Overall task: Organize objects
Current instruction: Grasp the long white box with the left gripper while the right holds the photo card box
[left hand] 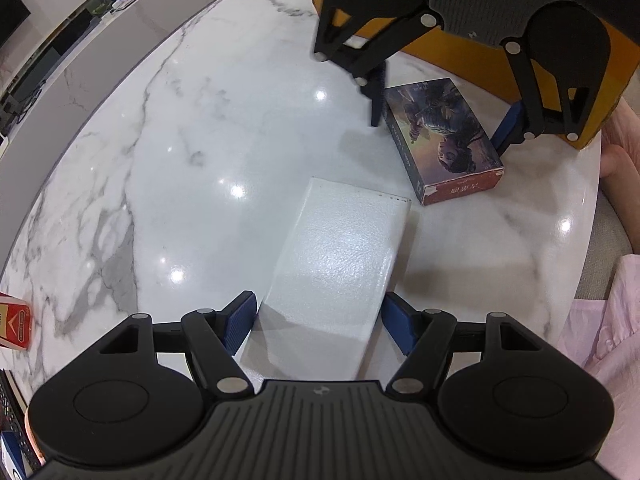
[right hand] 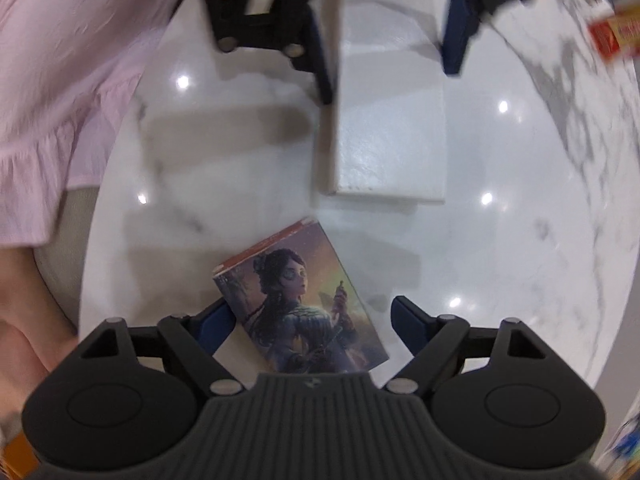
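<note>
On the marble surface (left hand: 180, 168), left to right in the left wrist view:
- Red packet (left hand: 16, 322): at the far left edge.
- Left gripper (left hand: 318, 320): tilted steeply down; fingers (left hand: 240, 320) wide apart, flanking the white box (left hand: 340, 264) without clear contact.
- White box: long, textured, lying flat mid-surface.
- Illustrated box (left hand: 444, 140): portrait artwork, red end, just beyond the white box.
- Right gripper (left hand: 442, 114): pointing straight down; fingers spread either side of the illustrated box, not pressing it.

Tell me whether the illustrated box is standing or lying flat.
Lying flat: the illustrated box rests on the marble table, printed face up.
</note>
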A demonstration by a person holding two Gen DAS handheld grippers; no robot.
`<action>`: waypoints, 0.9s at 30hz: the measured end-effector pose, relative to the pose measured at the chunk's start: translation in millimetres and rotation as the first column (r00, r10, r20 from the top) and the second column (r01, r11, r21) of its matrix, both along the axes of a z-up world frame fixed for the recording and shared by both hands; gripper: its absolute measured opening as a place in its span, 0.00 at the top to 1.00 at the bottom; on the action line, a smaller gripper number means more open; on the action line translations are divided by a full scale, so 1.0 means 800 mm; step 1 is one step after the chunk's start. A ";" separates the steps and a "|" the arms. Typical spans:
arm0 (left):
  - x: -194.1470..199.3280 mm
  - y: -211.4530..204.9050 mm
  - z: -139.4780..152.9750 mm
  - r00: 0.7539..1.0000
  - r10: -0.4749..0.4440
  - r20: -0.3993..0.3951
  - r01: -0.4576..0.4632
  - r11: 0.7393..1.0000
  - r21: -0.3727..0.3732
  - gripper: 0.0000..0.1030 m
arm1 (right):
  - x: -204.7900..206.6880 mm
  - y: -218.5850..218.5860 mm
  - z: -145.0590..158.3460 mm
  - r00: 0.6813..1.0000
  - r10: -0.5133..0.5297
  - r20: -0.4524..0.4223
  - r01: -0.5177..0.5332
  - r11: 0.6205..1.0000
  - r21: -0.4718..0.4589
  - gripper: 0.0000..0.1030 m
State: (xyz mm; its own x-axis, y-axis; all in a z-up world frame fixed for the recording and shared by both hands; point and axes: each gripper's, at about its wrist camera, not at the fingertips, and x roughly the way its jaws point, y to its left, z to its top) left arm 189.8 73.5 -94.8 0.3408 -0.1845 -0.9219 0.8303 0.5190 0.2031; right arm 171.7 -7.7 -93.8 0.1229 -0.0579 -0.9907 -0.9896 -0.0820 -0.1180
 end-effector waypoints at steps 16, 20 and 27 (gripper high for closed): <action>0.005 -0.007 0.002 0.992 0.093 -0.084 -0.087 0.994 0.066 0.22 | 0.020 -0.008 0.018 0.831 -0.541 -0.126 0.553 0.828 0.090 0.28; 0.009 -0.004 0.001 0.990 0.100 -0.103 -0.095 0.994 0.054 0.21 | 0.001 -0.003 0.024 0.866 -0.491 -0.093 0.500 0.856 0.132 0.27; 0.012 -0.002 0.000 0.980 0.142 -0.137 -0.136 0.989 0.049 0.26 | -0.007 0.006 0.027 0.845 -0.521 -0.120 0.534 0.836 0.131 0.32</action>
State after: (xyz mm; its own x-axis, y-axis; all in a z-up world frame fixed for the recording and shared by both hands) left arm 199.1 71.5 -94.5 0.2281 -0.1067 -0.9678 0.7721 0.6253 0.1131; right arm 166.0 -2.7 -72.1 0.0411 0.0610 -0.9973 -0.8839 0.4676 -0.0079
